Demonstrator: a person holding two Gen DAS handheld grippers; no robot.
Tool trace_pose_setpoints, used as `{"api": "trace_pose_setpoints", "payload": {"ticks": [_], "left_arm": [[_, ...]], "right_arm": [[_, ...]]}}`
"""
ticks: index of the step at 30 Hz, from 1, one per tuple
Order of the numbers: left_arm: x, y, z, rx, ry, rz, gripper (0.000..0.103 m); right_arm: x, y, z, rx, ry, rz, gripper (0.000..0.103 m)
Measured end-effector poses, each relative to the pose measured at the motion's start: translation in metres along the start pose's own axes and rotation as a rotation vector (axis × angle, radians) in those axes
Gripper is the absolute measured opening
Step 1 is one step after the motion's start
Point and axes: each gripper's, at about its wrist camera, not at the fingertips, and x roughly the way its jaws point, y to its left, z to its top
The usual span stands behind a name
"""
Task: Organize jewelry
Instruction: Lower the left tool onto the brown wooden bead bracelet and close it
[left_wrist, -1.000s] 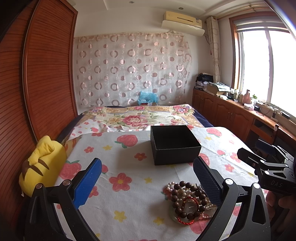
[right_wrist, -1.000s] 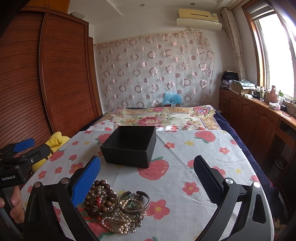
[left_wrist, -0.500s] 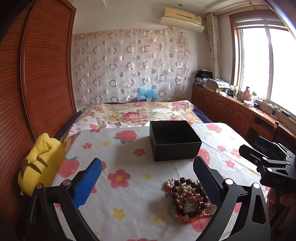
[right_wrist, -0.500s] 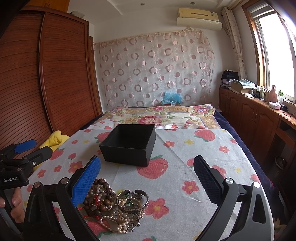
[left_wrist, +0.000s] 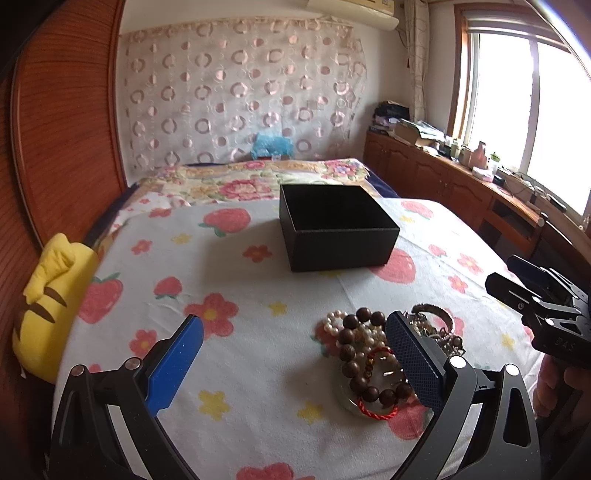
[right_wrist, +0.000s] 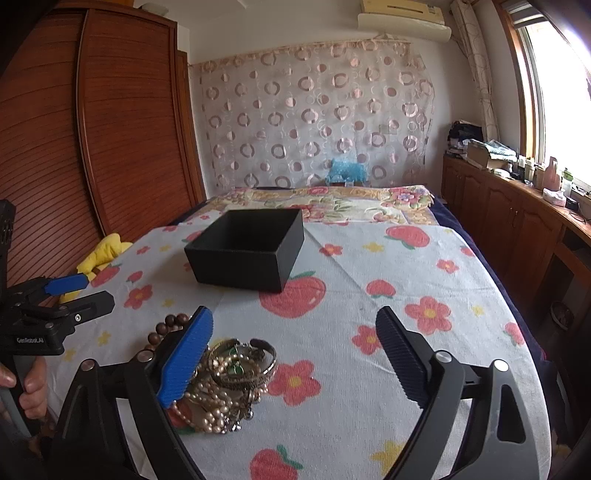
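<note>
1. We hold the left gripper (left_wrist: 293, 363) with its jaws wide open and nothing between them; only the bed's flowered sheet (left_wrist: 258, 310) shows in the gap.
2. The jewelry pile (left_wrist: 373, 362) lies near the bed's near edge, and in the left wrist view it sits at and behind the left gripper's right-hand finger, so it is beside those jaws, not inside them.
3. Our right gripper (right_wrist: 295, 354) also stands open, gripping nothing. Its jaws have just been closing a little, with only bare sheet between them.
4. In the right wrist view the jewelry pile (right_wrist: 229, 380) lies against and partly behind the blue left-hand pad (right_wrist: 186, 360). We cannot tell whether the pad touches it.
5. The pile holds a dark wooden bead bracelet (left_wrist: 356, 350), pearl strands (right_wrist: 210, 402), a red cord (left_wrist: 376, 410) and a metal bangle (right_wrist: 243, 360), all heaped together.
6. Against a second ago, both grippers have come down and tipped towards the bed, and the pile looms larger and closer to the fingers in both views.
7. Farther up the bed, well apart from the pile, the open black box (left_wrist: 336, 227) stands upright where it stood before; we see nothing inside it.
8. A yellow plush toy (left_wrist: 48, 306) lies at the bed's left edge against the wooden wardrobe (right_wrist: 122, 129).
</note>
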Motion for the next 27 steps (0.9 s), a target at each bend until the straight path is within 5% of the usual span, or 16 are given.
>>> {"api": "trace_pose_setpoints", "payload": {"ticks": [6, 17, 22, 27], "left_arm": [[0.015, -0.001, -0.008, -0.001, 0.046, -0.07, 0.092], [0.049, -0.008, -0.014, -0.011, 0.174, -0.18, 0.033], [0.06, -0.005, -0.01, -0.028, 0.197, -0.198, 0.03], [0.065, -0.004, -0.009, -0.042, 0.213, -0.223, 0.013]], "right_arm": [[0.012, -0.001, -0.012, -0.019, 0.065, 0.019, 0.08], [0.027, 0.004, -0.03, -0.066, 0.152, 0.034, 0.071], [0.027, 0.006, -0.031, -0.069, 0.154, 0.035, 0.071], [0.027, 0.006, -0.031, -0.072, 0.156, 0.037, 0.071]]}}
